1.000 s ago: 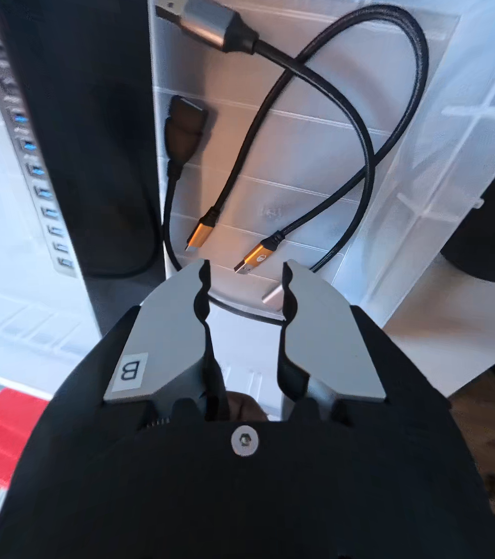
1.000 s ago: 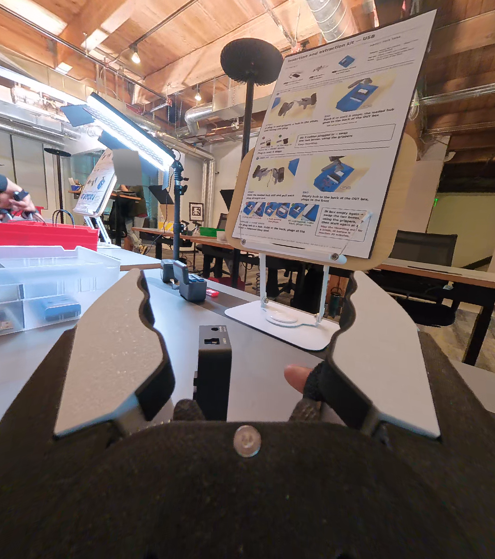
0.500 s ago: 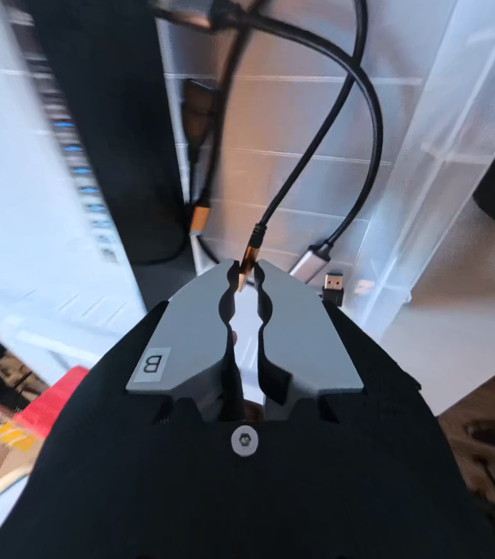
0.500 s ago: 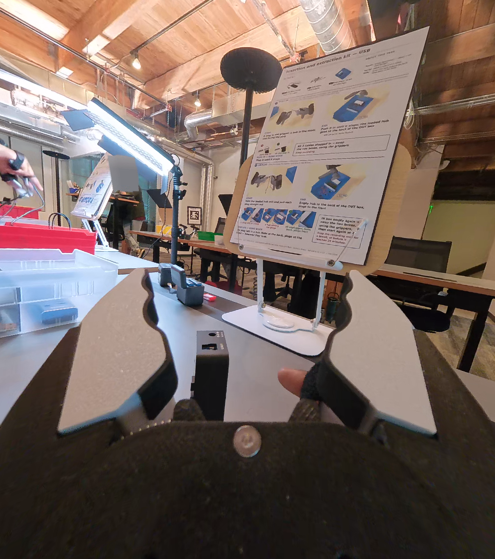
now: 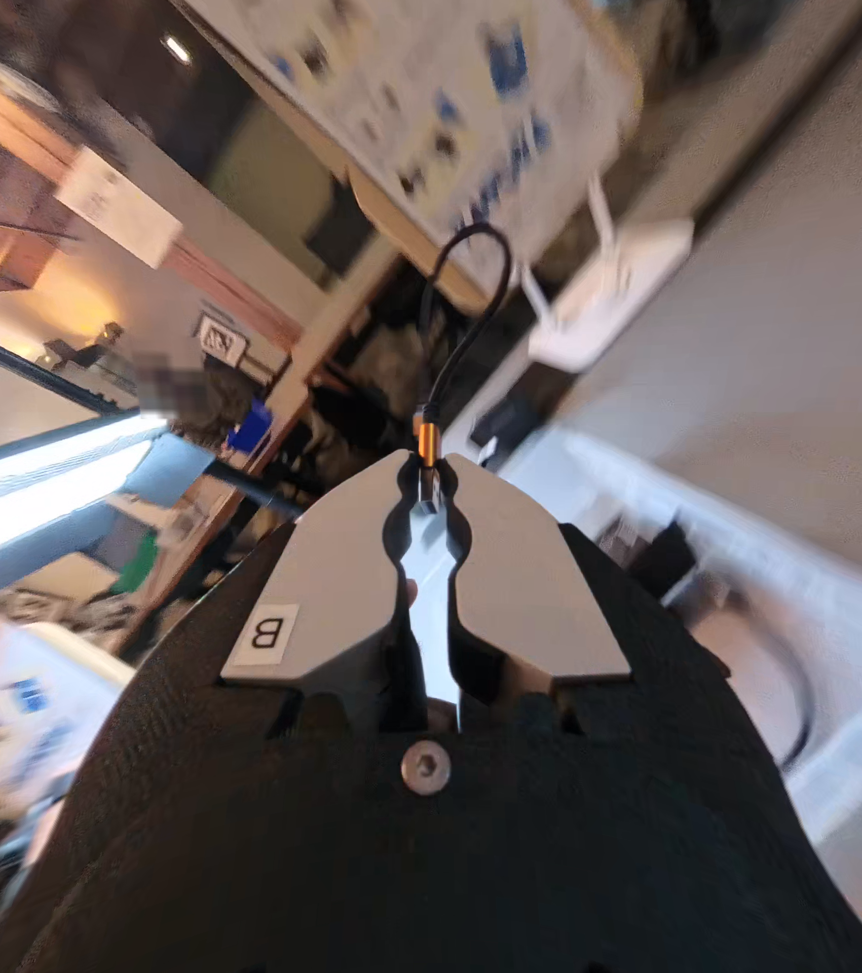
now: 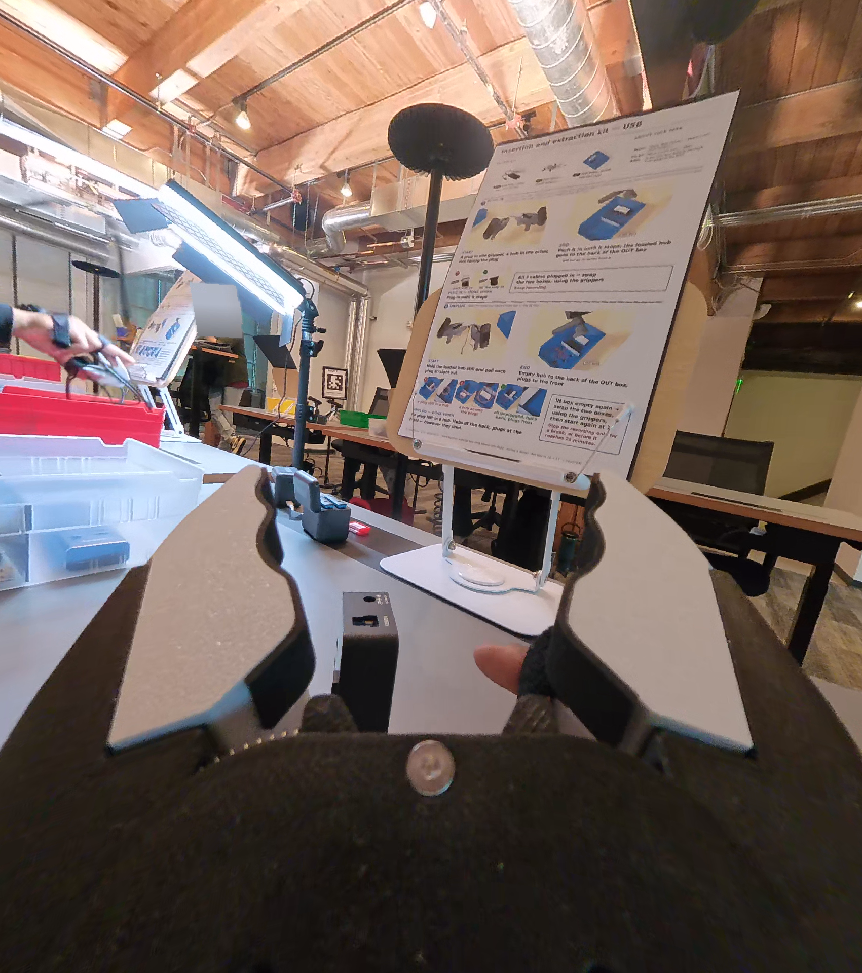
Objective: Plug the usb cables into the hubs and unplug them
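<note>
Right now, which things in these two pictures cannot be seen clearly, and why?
- Left wrist view: background smeared by motion blur; the instruction board is unreadable.
- Left wrist view: the USB plug sits pinched in the left tool; the fingers cover its sides.
- Left wrist view: the black cable loops away; its far end is lost in blur.
- Right wrist view: the black hub stands inside the open right tool; the tool's body hides its base.

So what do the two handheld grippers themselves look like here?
Both share one build: the left gripper and right gripper have flat grey fingers with wavy black inner edges, a textured black body and a silver hex screw. The left finger carries a white lettered sticker.
</note>
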